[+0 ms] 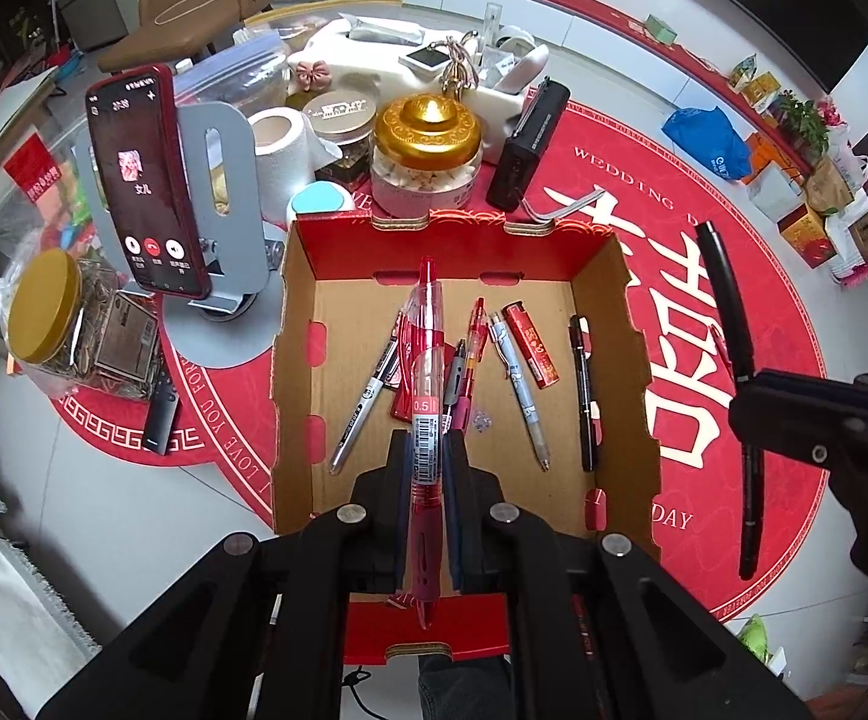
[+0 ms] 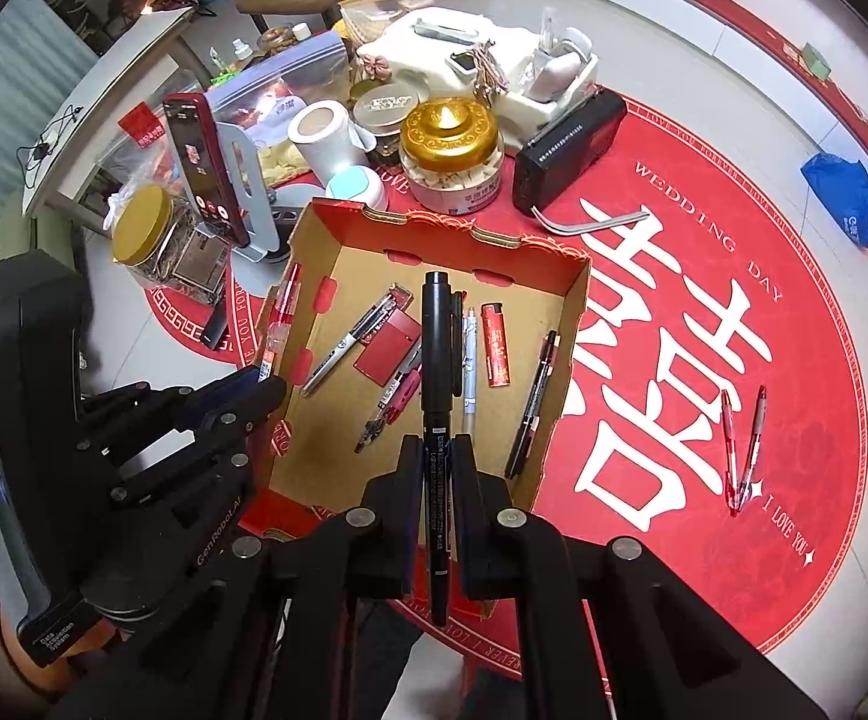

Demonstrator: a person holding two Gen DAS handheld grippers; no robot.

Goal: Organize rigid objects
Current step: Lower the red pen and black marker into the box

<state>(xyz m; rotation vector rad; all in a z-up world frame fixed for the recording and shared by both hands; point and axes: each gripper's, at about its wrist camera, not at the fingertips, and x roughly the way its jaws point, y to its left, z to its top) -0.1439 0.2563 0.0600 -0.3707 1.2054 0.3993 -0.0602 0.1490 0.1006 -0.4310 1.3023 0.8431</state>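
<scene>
An open cardboard box [image 1: 631, 360] [image 2: 571, 324] with red trim sits on the round red mat and holds several pens and a red lighter [image 1: 531, 345] [image 2: 495, 345]. My left gripper [image 1: 428, 450] [image 2: 266, 387] is shut on a red gel pen [image 1: 425, 360] [image 2: 281, 324], held lengthwise above the box's left half. My right gripper [image 2: 436, 450] [image 1: 745, 390] is shut on a black marker pen [image 2: 435, 396] [image 1: 727, 300]; in the right wrist view it hangs over the box, in the left wrist view it is right of the box wall. Two red pens [image 2: 742, 447] lie on the mat at right.
Behind the box stand a gold-lidded jar [image 1: 428, 144] [image 2: 451, 150], a paper roll [image 1: 281, 150], a phone on a grey stand [image 1: 146, 180] [image 2: 203, 168], a black radio [image 1: 529, 144] [image 2: 568, 147] and a nut jar [image 1: 62, 324]. A metal bar [image 2: 589, 222] lies on the mat.
</scene>
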